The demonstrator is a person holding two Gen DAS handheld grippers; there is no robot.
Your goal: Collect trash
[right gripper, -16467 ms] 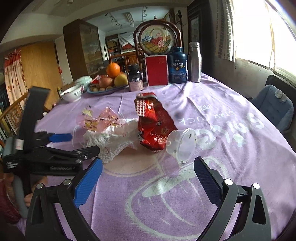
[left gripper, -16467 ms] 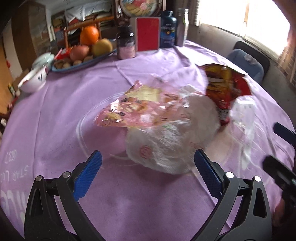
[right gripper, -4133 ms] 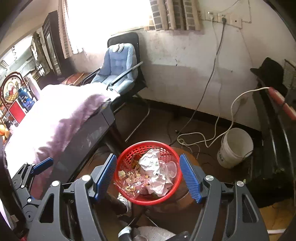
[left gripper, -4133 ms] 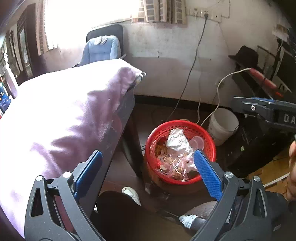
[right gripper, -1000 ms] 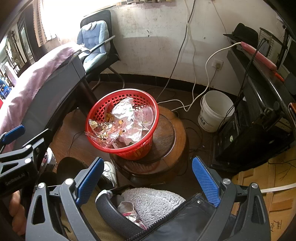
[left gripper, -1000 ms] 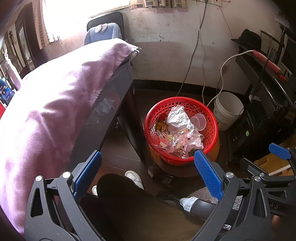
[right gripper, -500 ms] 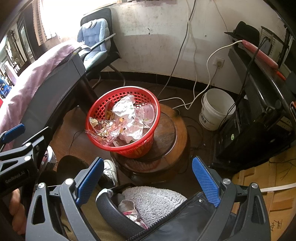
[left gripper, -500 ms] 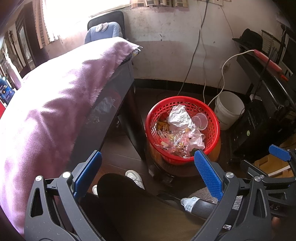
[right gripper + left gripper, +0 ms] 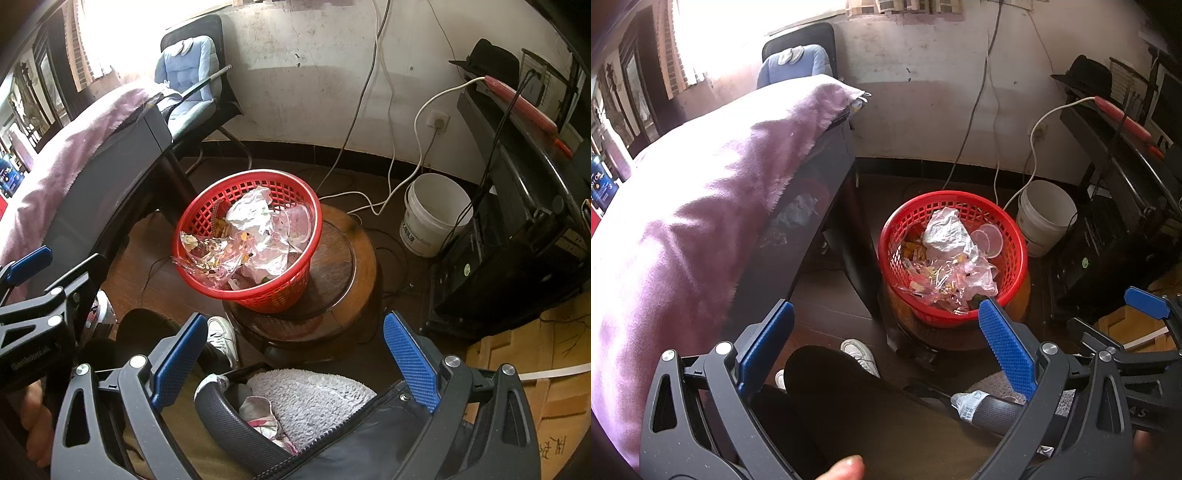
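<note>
right wrist view: beside the purple-clothed table, a red mesh basket on a round wooden stool holds crumpled wrappers and a clear plastic cup, while left gripper and right gripper hang empty, jaws wide apart.

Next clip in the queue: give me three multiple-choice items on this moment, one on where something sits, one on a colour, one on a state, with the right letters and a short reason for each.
1. What does the basket stand on?
A. a round wooden stool
B. the purple tablecloth
C. the blue chair

2. What colour is the bucket by the wall?
A. red
B. white
C. black

3. How are the two grippers?
A. both shut on trash
B. left shut on a cup, right open
C. both open and empty

Answers:
1 A: the stool shows under the basket in the right wrist view.
2 B: its wall is plain white.
3 C: the left gripper and the right gripper show wide jaws with nothing between them; the crumpled wrapper and clear cup lie in the basket.
</note>
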